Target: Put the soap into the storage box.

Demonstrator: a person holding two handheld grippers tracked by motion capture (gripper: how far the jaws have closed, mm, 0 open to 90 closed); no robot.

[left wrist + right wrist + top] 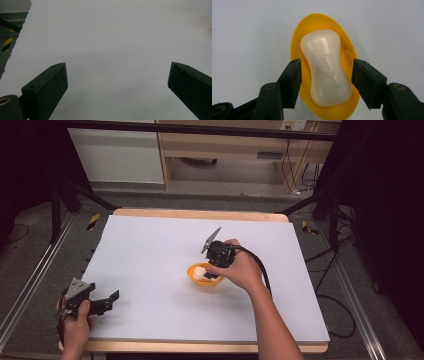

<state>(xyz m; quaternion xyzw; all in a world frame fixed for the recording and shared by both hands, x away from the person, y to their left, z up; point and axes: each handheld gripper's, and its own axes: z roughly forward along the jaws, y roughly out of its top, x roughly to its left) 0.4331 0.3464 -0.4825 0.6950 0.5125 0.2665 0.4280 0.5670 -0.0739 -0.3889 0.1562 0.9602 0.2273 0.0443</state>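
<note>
- Your right gripper (325, 75) hangs over the white soap bar (325, 67), which lies in the yellow dish (298, 42) mid-table; its jaws stand slightly apart on either side of the bar, pads clear, gripping nothing.
- Lift off tilted and a jaw may catch the dish rim, tipping the dish or dragging it.
- Your left gripper (117, 82) rests wide open and empty at the near left edge of the white table sheet (150, 250).

A white bar of soap (325, 67), waisted in the middle with rounded ends and the word "safeguard" pressed into its top, lies flat in a shallow oval yellow dish (297, 37). Its long axis runs from 12 to 6 o'clock in the right gripper view. The dish sits just right of the table's centre in the high view.
</note>
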